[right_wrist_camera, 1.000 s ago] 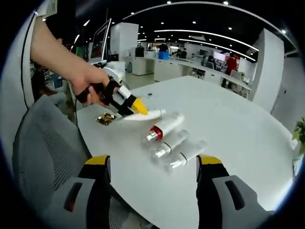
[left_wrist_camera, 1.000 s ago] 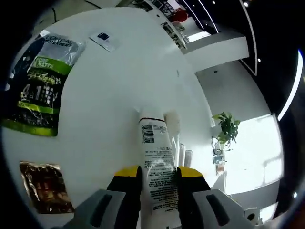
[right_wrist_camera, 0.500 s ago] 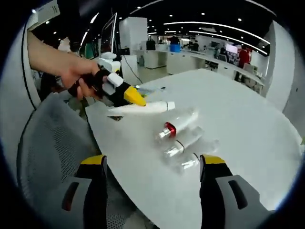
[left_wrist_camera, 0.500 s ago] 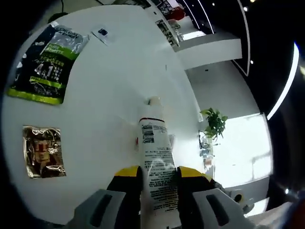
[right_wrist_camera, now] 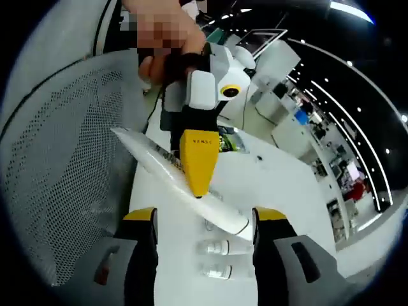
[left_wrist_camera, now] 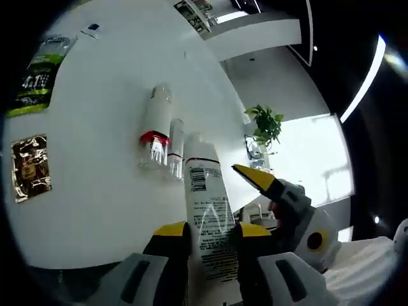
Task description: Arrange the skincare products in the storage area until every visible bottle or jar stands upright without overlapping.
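I'm working over a round white surface (left_wrist_camera: 95, 185). On its far left edge lies a green and black sachet (left_wrist_camera: 37, 83), flat on the top, and nearer to me sits a small gold foil packet (left_wrist_camera: 29, 167), also flat, well apart from the sachet. A little dark-printed card (left_wrist_camera: 93, 28) lies farther off on the same top. Beyond the far rim a potted green plant (left_wrist_camera: 264, 124) stands by a bright window (left_wrist_camera: 306, 159). In my right gripper view a grey mesh chair back (right_wrist_camera: 57, 159) stands just beside the surface's edge, with office desks (right_wrist_camera: 319, 121) far behind under ceiling spotlights.
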### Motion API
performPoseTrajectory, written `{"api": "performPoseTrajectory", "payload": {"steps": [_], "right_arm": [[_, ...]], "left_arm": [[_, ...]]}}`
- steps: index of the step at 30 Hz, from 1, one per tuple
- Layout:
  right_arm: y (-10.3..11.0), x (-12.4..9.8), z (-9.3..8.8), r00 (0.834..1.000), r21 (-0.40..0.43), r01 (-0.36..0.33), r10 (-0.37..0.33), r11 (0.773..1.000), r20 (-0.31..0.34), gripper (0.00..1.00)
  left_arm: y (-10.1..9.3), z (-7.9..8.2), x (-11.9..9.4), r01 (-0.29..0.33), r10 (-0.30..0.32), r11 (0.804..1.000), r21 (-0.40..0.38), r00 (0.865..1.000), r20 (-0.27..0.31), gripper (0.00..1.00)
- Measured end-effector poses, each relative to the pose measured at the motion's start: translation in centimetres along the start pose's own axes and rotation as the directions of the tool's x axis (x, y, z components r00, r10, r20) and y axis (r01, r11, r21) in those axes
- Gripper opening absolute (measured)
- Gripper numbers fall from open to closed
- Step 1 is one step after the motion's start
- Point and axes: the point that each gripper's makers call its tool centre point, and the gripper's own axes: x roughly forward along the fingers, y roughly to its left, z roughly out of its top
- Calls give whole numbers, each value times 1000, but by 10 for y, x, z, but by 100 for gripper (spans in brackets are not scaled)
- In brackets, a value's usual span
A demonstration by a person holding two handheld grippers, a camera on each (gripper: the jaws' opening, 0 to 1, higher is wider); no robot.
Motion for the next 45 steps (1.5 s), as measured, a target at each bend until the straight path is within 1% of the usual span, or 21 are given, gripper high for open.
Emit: {"api": "performPoseTrajectory", "payload": {"steps": [3,5,6,7,13,15,17,18,19,20,21,22,26,30,31,34,36,37,38,42,45], "right_arm": [[8,-1,5,1000,-66,-21,21,998,12,50],[12,-3,9,999,-117,-21,24,993,26,39],[22,-4,11,996,-164,-74,79,984,28,35],[20,-5,13,998,-204,-38,48,978,42,33],[28,-11,19,992,-186,-81,98,979,83,23],[34,-12,17,990,-87,-116,122,989,66,20],[37,-14,16,988,-19,-127,129,992,87,18],[40,-16,17,983,78,-152,142,985,118,17],[43,-18,18,978,111,-171,156,979,136,16],[40,-21,17,979,127,-159,141,979,146,16],[39,-22,15,980,136,-153,133,979,146,16],[39,-23,15,979,161,-157,132,974,155,15],[30,-28,17,972,306,-162,99,938,213,15],[14,-36,26,953,476,-197,52,857,300,15],[10,-38,28,946,517,-213,42,829,322,16],[0,-44,38,917,609,-272,10,745,398,16],[-3,-50,48,888,657,-349,11,668,461,16],[-6,-54,56,864,670,-397,8,628,504,16],[-7,-57,61,845,672,-432,10,602,535,16],[-6,-71,84,770,638,-556,40,533,637,16],[-1,-77,97,721,599,-626,79,499,688,16]], "left_arm": [[-9,-14,3,25,-24,999,30,998,-62,28],[-15,-23,4,43,-39,998,43,995,-95,28],[-17,-22,4,40,-35,998,55,995,-91,28],[-15,-24,3,26,-20,998,59,994,-107,28],[-19,-30,-1,53,-44,997,64,990,-131,30],[-22,-29,-3,42,-33,996,72,991,-126,31],[-22,-20,-8,60,-47,983,171,996,-79,29],[-23,-16,-11,70,-60,976,207,997,-56,23],[-35,-16,-17,148,-139,963,226,989,-57,11],[-50,-19,-23,239,-229,954,183,971,-76,8],[-60,-7,-28,285,-289,947,148,957,2,13],[-62,0,-30,284,-296,943,174,954,47,21],[-60,14,-41,239,-284,925,294,951,121,36],[-68,21,-48,246,-316,904,350,936,156,53],[-76,24,-49,252,-334,892,374,927,173,59],[-88,26,-52,250,-368,846,471,913,175,64],[-94,18,-48,259,-368,822,508,921,125,63],[-97,14,-45,261,-366,807,530,925,102,62],[-99,7,-40,262,-354,790,554,933,64,62],[-103,-2,-26,240,-316,755,611,949,18,56],[-112,-9,-23,284,-354,734,617,935,-10,44]]}}
